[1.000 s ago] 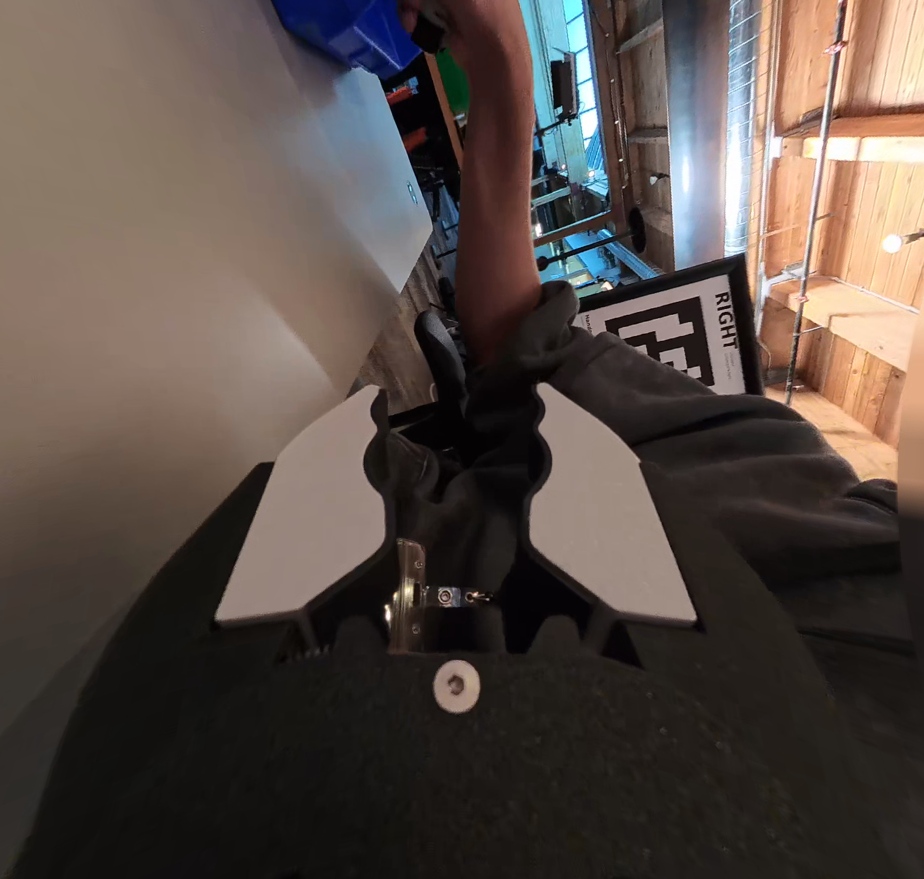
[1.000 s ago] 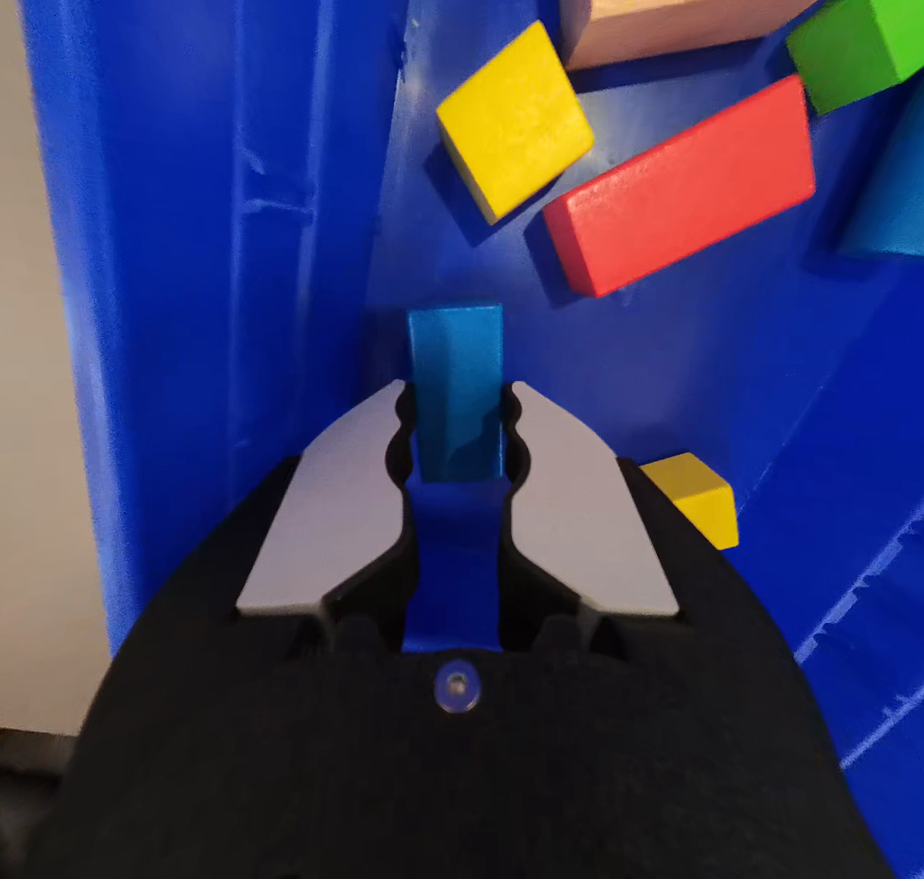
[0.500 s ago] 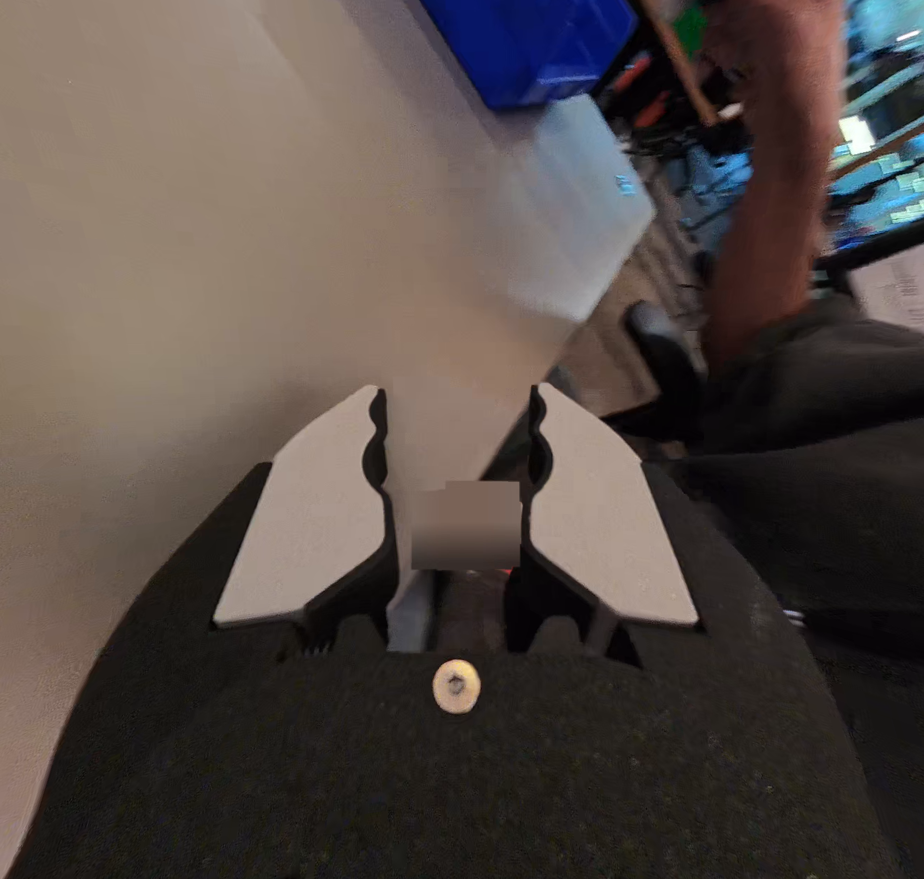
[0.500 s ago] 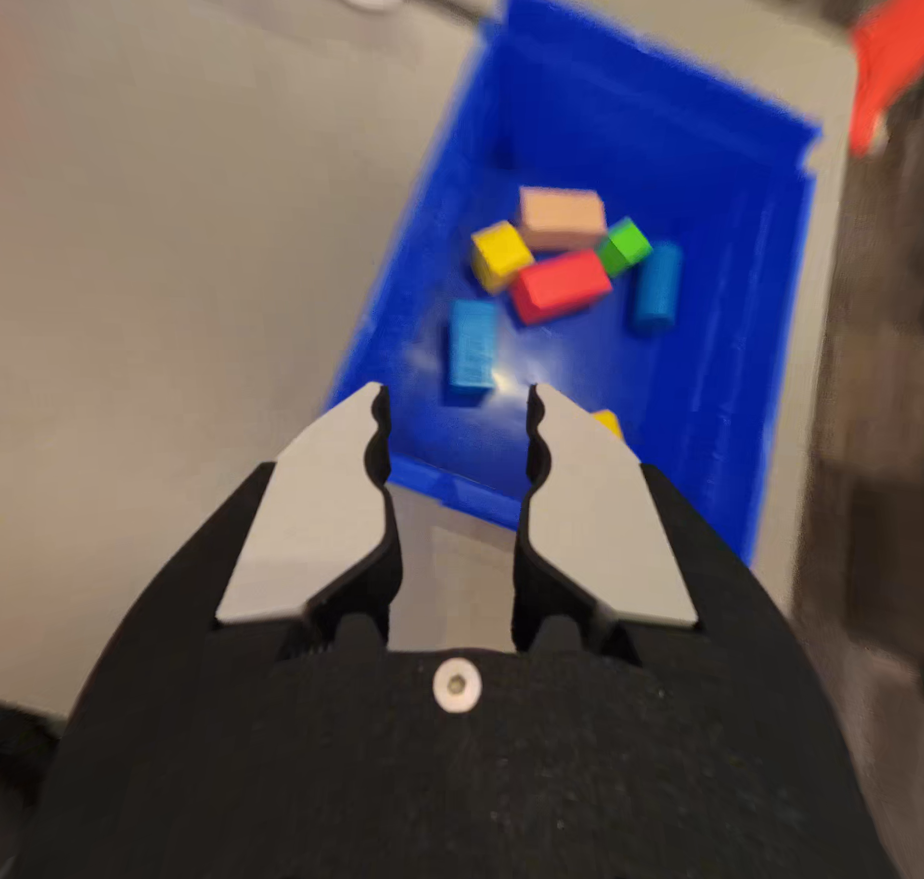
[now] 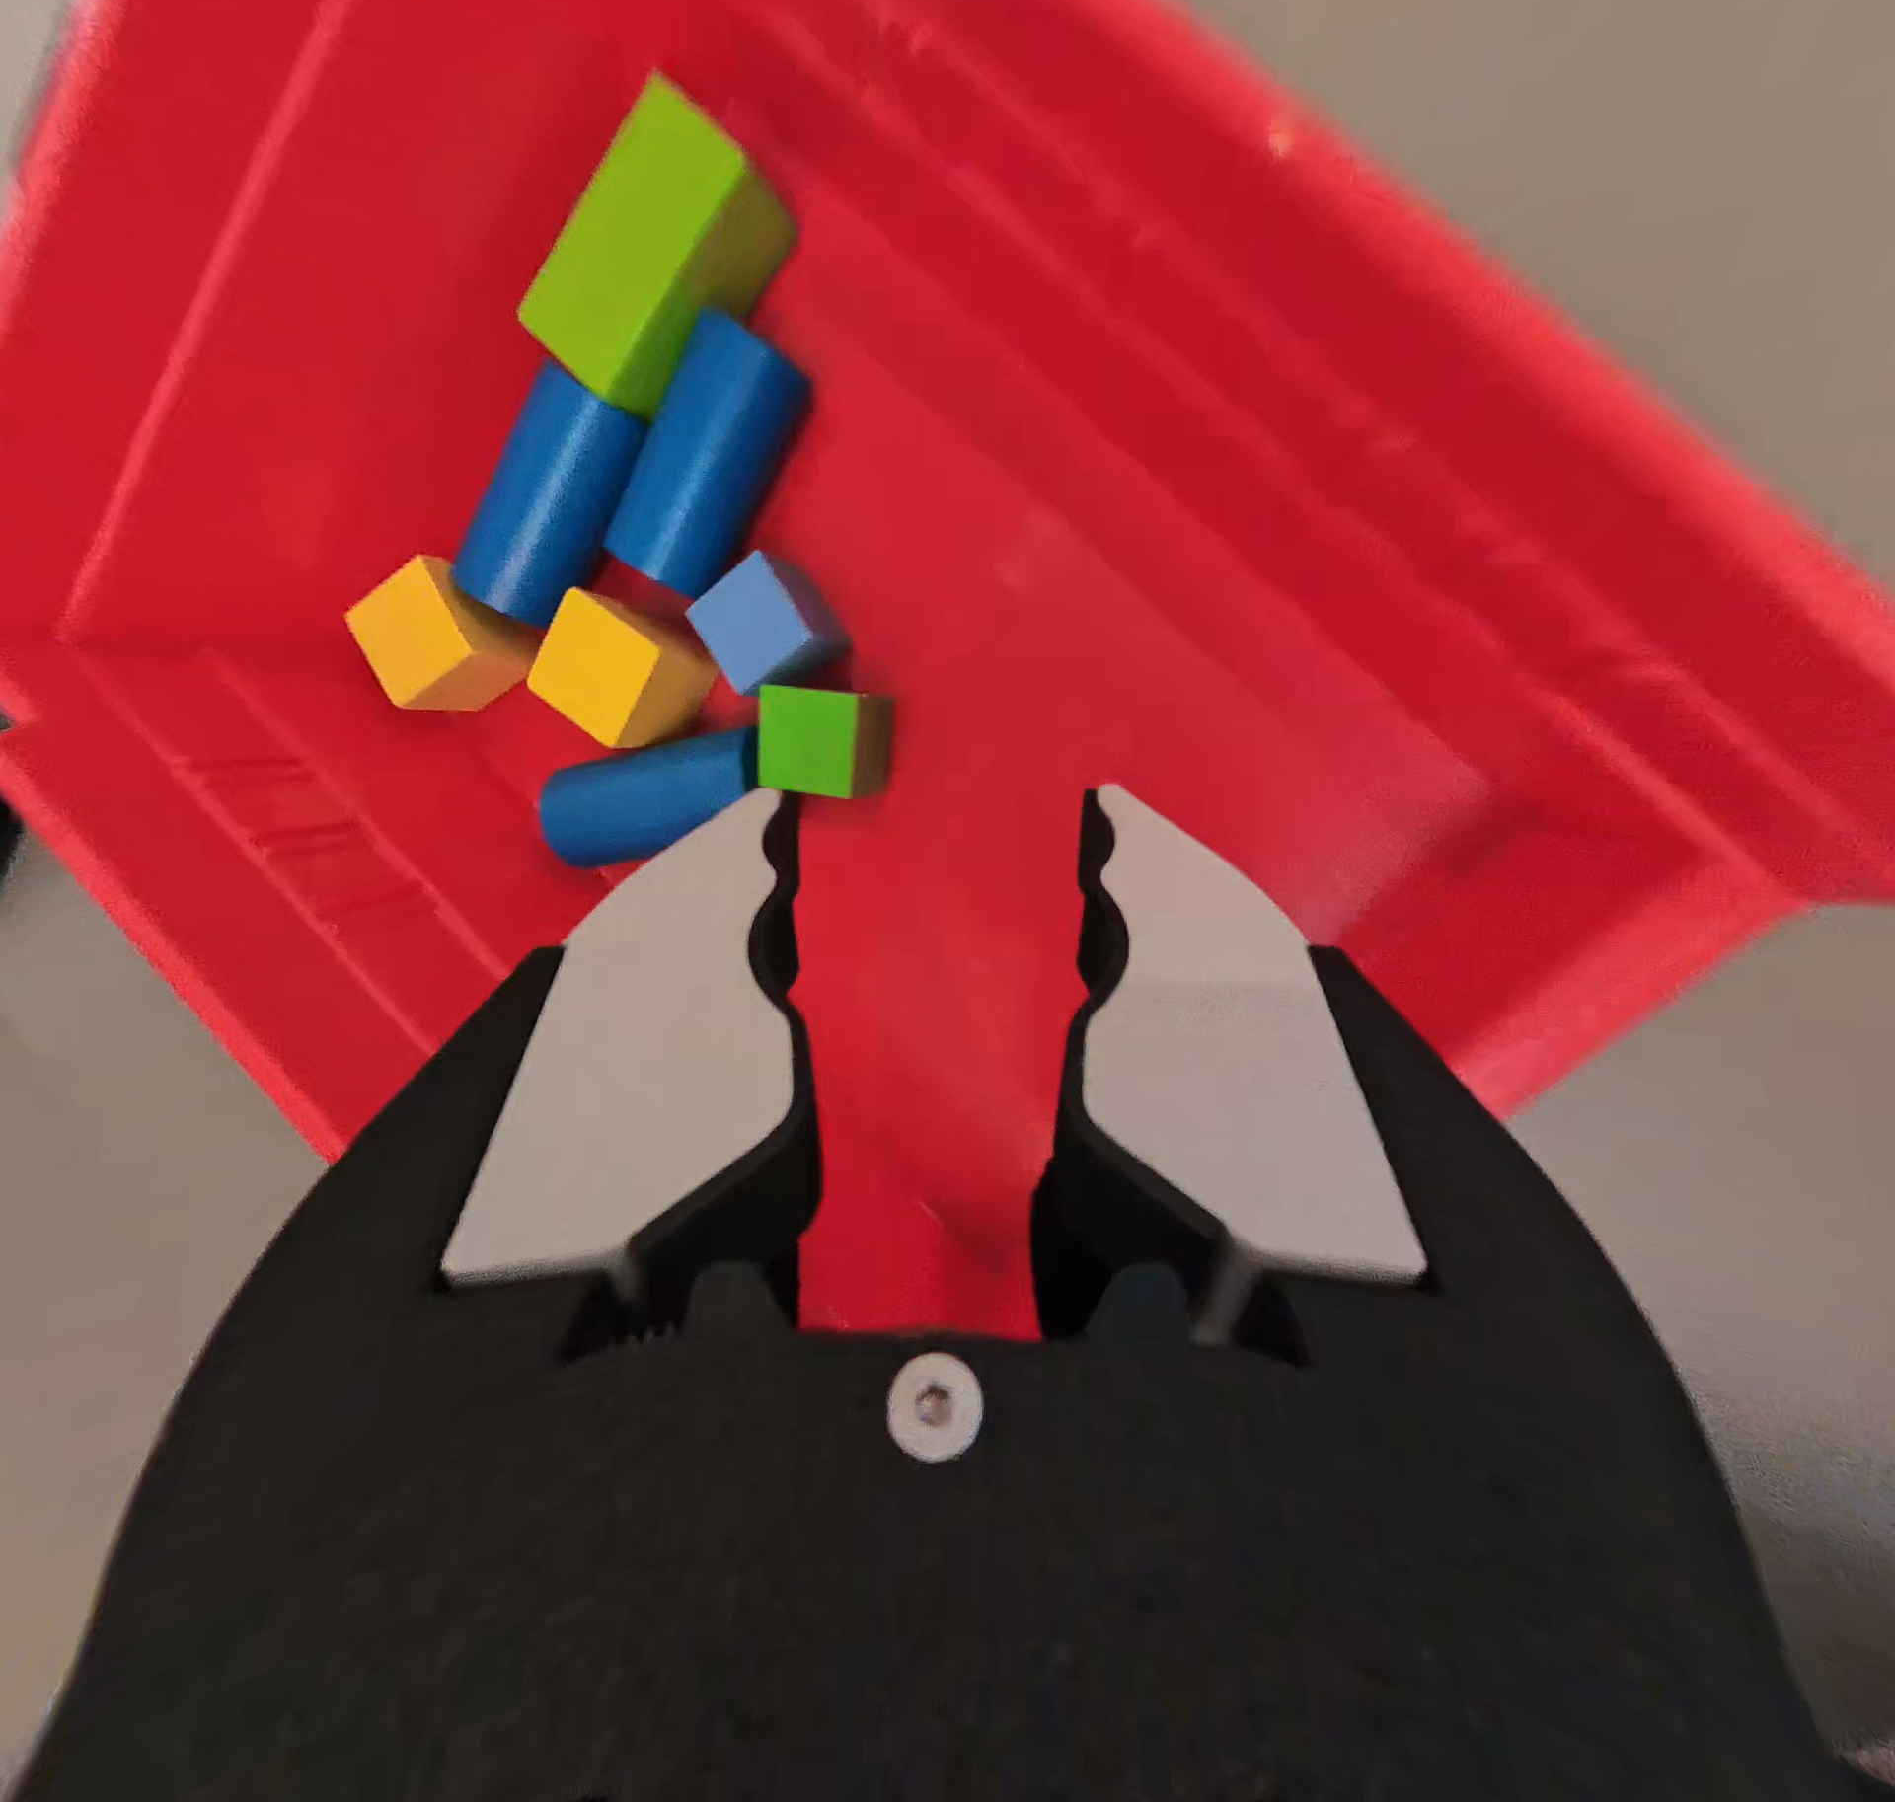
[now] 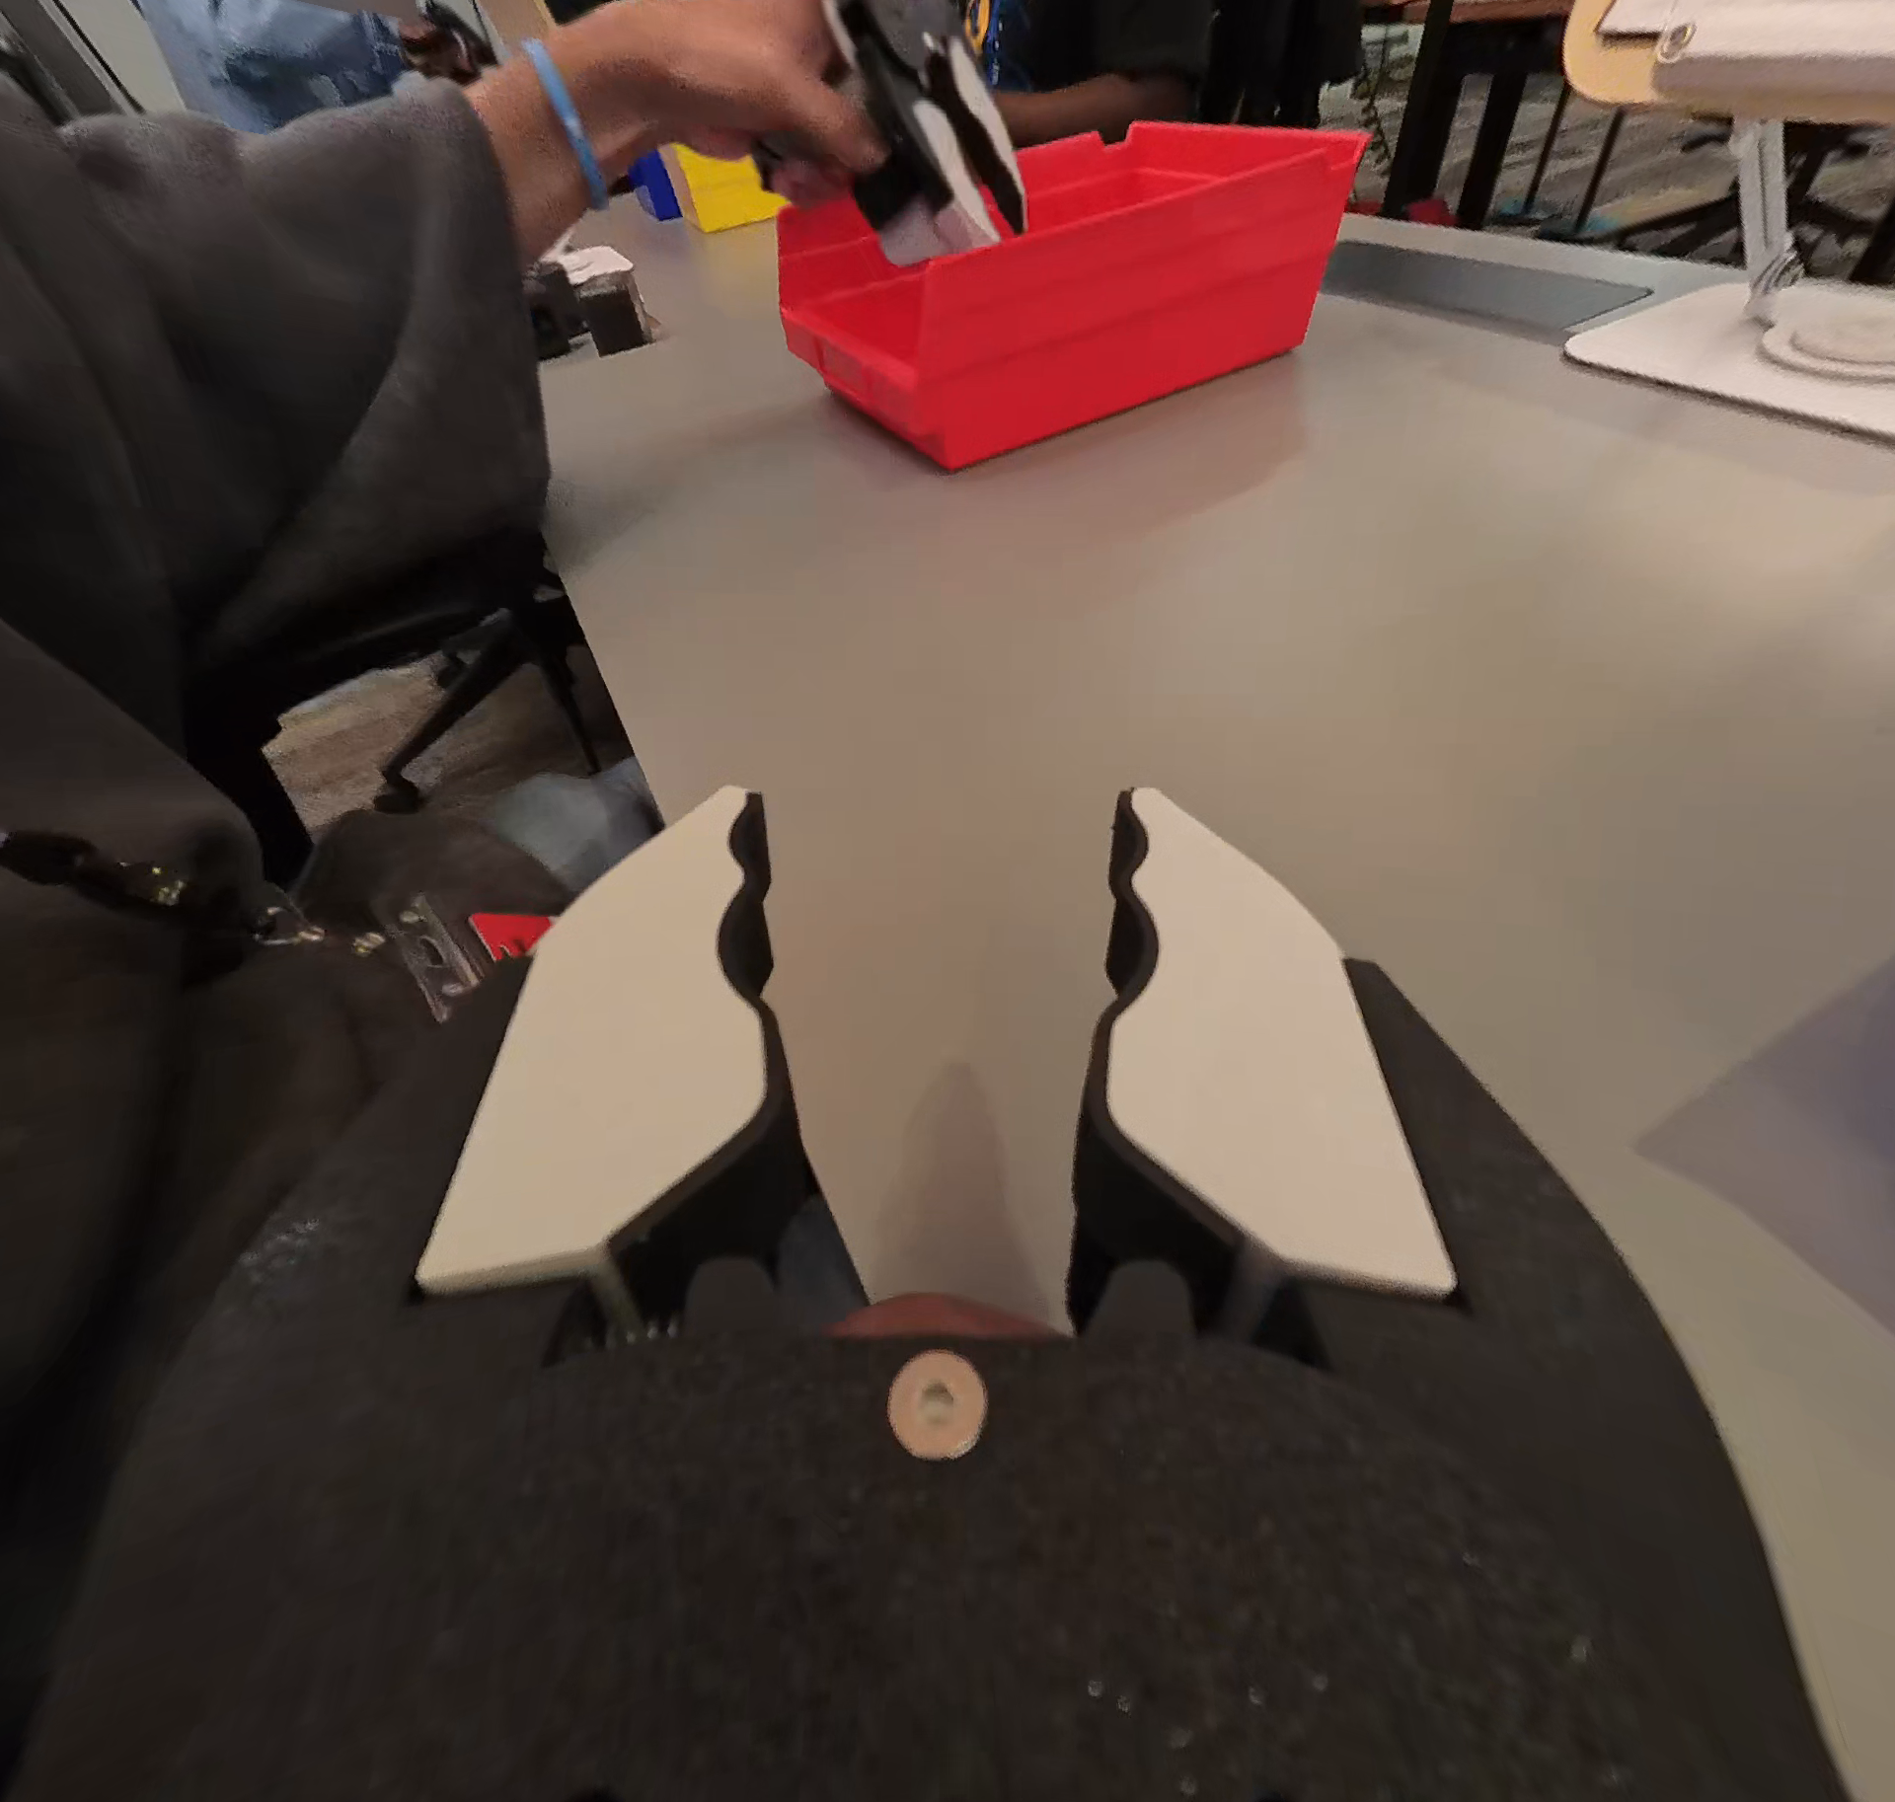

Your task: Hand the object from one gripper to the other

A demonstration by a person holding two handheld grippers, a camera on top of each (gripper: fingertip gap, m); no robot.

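A: Where's your left gripper [image 5: 931, 799]?
B: Over the red bin [image 5: 1282, 481], jaws apart, nothing between them. The blocks lie in one corner: a small green cube [image 5: 820, 753] just past my left fingertip, touching a blue cylinder [image 5: 641, 810].
A: And the right gripper [image 6: 938, 799]?
B: Low over the grey table [image 6: 1179, 645], spread wide, empty, well apart from the bin
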